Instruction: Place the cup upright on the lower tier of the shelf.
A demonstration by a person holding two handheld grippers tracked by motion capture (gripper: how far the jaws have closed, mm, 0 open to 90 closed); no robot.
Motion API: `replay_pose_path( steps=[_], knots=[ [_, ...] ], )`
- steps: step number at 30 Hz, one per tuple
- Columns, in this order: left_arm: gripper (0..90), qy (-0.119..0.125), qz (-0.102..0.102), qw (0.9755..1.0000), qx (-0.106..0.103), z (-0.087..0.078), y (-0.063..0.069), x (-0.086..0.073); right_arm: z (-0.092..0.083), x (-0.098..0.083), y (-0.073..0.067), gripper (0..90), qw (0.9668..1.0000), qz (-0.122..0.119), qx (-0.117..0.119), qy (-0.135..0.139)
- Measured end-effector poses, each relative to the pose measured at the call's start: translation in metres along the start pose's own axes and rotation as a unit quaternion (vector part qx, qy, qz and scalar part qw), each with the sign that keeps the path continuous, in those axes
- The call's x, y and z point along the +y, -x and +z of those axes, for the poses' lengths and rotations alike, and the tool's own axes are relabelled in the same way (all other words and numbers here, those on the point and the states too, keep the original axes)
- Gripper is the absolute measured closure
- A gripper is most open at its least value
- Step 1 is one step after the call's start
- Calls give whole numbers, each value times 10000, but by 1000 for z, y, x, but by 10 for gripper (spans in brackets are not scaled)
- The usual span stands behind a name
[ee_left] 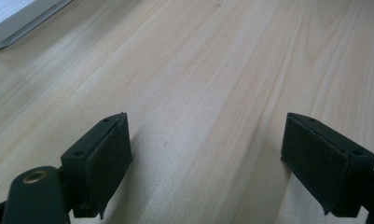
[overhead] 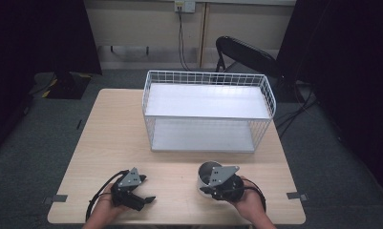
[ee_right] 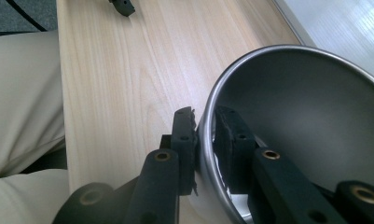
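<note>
The right gripper (overhead: 217,183) has its jaws pinched onto the wall of a metal cup (overhead: 207,174), one pad outside and one inside the rim, and the right gripper view makes that plain: the rim (ee_right: 208,116) runs straight down between the two black pads with no gap showing. The cup sits on the wooden table (overhead: 117,138) near the front edge, right of centre, and it looks tipped toward the camera in that close view, its dark inside wide open to us.

Over on the left, the left gripper (overhead: 134,193) rests low over the table with its jaws spread wide and nothing between them; the left gripper view shows bare wood grain between the two pads (ee_left: 100,158). It is well apart from the cup.

Behind both, a white wire basket (overhead: 265,90) with two shelves stands across the middle of the table, its open front facing the person. Nothing lies between the cup and that basket. The table around the cup is bare wood.

From above you get the whole layout: basket, both hands, a black chair (overhead: 246,52) beyond the table, and cables on the grey floor. The right gripper view adds the grip itself, a corner of the basket's lower shelf (ee_right: 343,23) at top right, the tip of the left gripper (ee_right: 121,7) far up the table, and light trousers (ee_right: 21,102) at the table's edge. The left gripper view catches a corner of the shelf (ee_left: 17,21) at top left.
</note>
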State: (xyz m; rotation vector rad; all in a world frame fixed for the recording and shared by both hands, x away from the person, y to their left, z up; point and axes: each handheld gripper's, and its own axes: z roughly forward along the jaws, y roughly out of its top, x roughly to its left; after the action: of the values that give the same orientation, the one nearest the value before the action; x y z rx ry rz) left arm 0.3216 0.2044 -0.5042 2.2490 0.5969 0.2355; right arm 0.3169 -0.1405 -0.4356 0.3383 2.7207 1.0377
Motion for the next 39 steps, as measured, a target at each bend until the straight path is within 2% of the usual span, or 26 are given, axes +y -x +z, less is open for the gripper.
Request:
replay_pose_path(
  steps=[4,5,6,19,31,39],
  knots=[
    [153,0,0,10000,0,0,0,0,-1,0,0,803,10000,-60,65,-8],
    [154,1,-1,10000,0,0,0,0,-2,0,-1,819,10000,-87,41,-25],
    [153,1,-1,10000,1,0,0,0,-3,-1,-3,832,9996,-255,-111,-55],
    [154,0,-1,10000,1,0,0,0,-9,3,7,834,9995,-181,-247,114],
    [153,2,-1,10000,1,0,0,0,-12,2,20,834,9981,-80,-545,287],
    [153,-1,2,10000,0,0,0,0,-12,2,29,834,9966,-104,-752,321]
  ],
)
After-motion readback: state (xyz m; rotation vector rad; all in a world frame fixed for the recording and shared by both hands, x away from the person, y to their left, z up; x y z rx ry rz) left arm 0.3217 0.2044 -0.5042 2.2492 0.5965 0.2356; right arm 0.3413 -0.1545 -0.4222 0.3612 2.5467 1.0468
